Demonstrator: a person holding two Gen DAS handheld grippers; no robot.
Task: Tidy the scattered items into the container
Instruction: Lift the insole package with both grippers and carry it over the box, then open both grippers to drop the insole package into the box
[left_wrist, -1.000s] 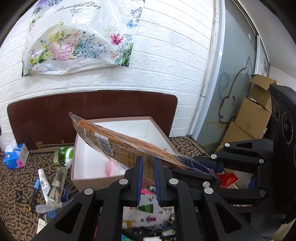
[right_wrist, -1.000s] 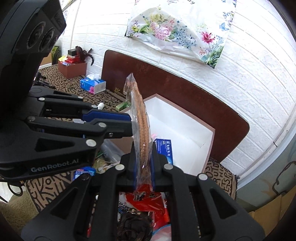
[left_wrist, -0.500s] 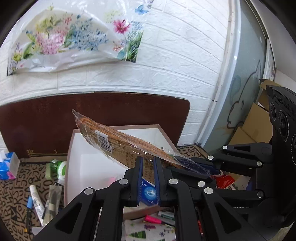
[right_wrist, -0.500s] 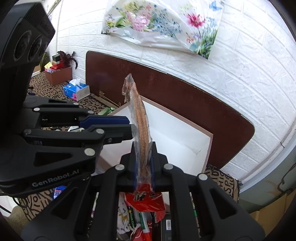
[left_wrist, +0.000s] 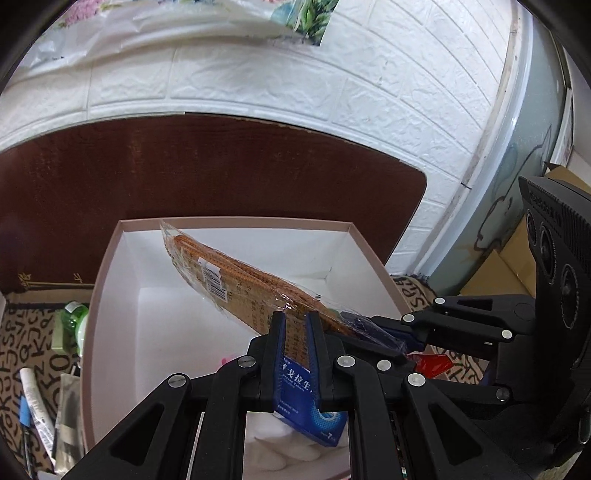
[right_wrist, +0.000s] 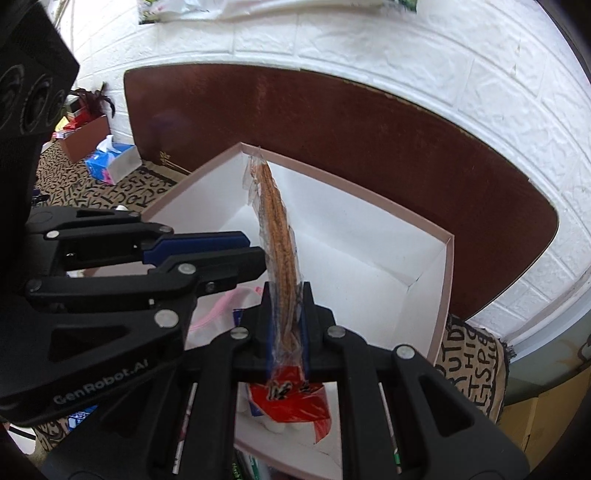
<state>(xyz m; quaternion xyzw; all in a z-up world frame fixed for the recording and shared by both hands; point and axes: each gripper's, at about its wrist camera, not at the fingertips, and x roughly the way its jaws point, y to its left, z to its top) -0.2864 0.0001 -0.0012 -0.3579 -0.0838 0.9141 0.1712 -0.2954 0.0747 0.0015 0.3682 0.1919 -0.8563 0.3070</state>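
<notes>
Long flat clear-wrapped packet (left_wrist: 236, 284) of orange-brown sticks, barcode label on its face, red printed end (right_wrist: 291, 400). Both grippers are pinching it: left gripper (left_wrist: 295, 317) fingers narrow on its near edge, packet running off toward 10 o'clock; right gripper (right_wrist: 286, 291) fingers narrow on its lower end, packet rising toward 12 o'clock. It is hanging above the open white box (left_wrist: 110, 266), over a blue carton (left_wrist: 306, 413) inside.

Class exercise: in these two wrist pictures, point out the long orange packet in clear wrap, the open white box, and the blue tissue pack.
Orange packet (left_wrist: 236, 284), left wrist view: on its barcode label.
White box (right_wrist: 445, 295), right wrist view: on its pink right rim.
Blue tissue pack (right_wrist: 110, 164), right wrist view: on its top face.
</notes>
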